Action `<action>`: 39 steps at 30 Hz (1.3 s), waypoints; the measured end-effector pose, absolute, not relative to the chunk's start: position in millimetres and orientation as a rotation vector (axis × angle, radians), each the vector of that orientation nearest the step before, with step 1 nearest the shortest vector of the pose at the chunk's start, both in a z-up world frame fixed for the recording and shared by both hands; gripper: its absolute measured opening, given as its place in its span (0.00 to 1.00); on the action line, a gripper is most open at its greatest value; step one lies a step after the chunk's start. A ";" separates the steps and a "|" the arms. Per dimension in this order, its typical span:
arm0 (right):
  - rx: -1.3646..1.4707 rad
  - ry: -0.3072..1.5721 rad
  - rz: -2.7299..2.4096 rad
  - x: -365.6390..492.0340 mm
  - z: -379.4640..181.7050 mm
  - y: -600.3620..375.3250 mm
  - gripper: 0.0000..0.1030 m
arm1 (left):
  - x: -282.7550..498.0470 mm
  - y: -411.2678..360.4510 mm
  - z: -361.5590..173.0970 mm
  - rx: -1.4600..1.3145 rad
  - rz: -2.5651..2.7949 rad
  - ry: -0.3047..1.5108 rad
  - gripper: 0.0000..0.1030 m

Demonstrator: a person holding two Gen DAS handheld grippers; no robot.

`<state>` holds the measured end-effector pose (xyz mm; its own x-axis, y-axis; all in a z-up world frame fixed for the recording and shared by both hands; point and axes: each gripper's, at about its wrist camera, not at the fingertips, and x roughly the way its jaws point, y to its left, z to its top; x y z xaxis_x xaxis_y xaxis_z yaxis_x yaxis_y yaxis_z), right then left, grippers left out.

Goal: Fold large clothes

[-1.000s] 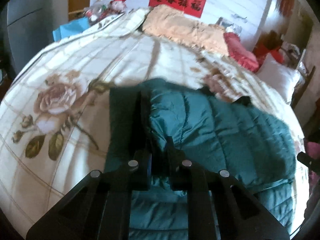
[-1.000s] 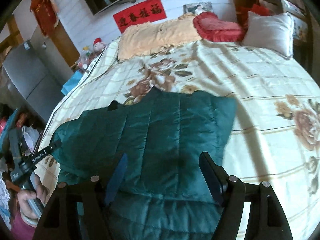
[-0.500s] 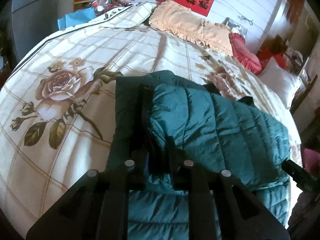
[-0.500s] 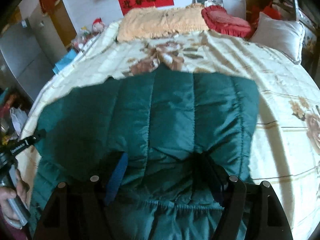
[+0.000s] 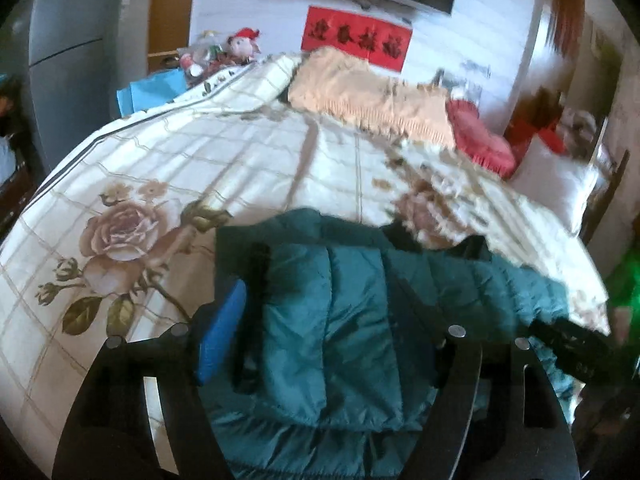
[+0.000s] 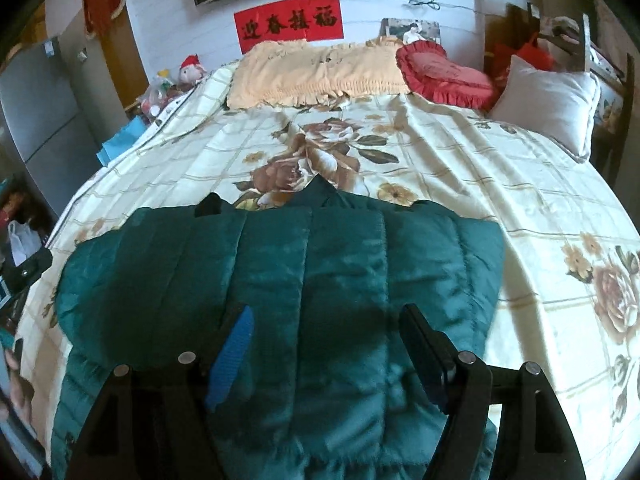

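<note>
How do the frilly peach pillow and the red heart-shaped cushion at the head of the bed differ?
The frilly peach pillow is long, rectangular and pale; the red heart-shaped cushion is smaller, heart-shaped and deep red. The peach pillow lies toward the middle of the bed's head, the red cushion at its right end. Both have ruffled edges and lie on the floral bedspread.

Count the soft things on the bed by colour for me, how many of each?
Green: 1, the puffy jacket
Peach: 1, the frilly pillow
Red: 1, the heart cushion
White: 1, the plain pillow
Total: 4, all lying on the flowered bedspread.
</note>
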<state>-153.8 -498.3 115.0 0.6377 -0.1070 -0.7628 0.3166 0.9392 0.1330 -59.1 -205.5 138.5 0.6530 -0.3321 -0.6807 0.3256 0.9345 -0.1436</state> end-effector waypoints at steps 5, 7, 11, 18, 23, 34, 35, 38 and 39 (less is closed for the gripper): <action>0.224 0.882 -0.261 -127.8 96.7 -494.9 0.71 | -38.3 -227.6 104.6 0.118 -0.323 0.846 0.73; 0.225 0.907 -0.267 -123.1 86.7 -495.5 0.71 | -32.0 -226.7 90.8 0.119 -0.323 0.878 0.73; 0.226 0.923 -0.265 -119.0 74.1 -498.2 0.71 | -31.4 -219.8 79.6 0.081 -0.331 0.885 0.75; 0.234 0.866 -0.247 -151.7 115.4 -490.8 0.71 | -34.0 -222.4 76.4 0.106 -0.329 0.882 0.75; 0.165 0.838 -0.252 -183.4 128.4 -481.9 0.71 | -34.0 -222.7 76.7 0.103 -0.328 0.882 0.75; 0.211 0.938 -0.287 -187.8 78.3 -499.2 0.71 | -35.3 -227.4 72.6 0.115 -0.326 0.860 0.79; 0.218 0.944 -0.281 -189.8 81.1 -498.9 0.71 | -35.1 -227.8 72.5 0.114 -0.326 0.858 0.79; 0.281 0.907 -0.272 -206.5 99.3 -504.9 0.71 | -35.5 -227.8 72.3 0.111 -0.329 0.857 0.79; 0.288 0.889 -0.271 -211.7 103.8 -504.7 0.71 | -35.5 -227.9 72.2 0.112 -0.328 0.857 0.79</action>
<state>-211.7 -504.7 103.8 0.6015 -0.1118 -0.7910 0.3485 0.9277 0.1339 -35.5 -227.9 72.2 0.6083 -0.2388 -0.7569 0.3284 0.9439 -0.0340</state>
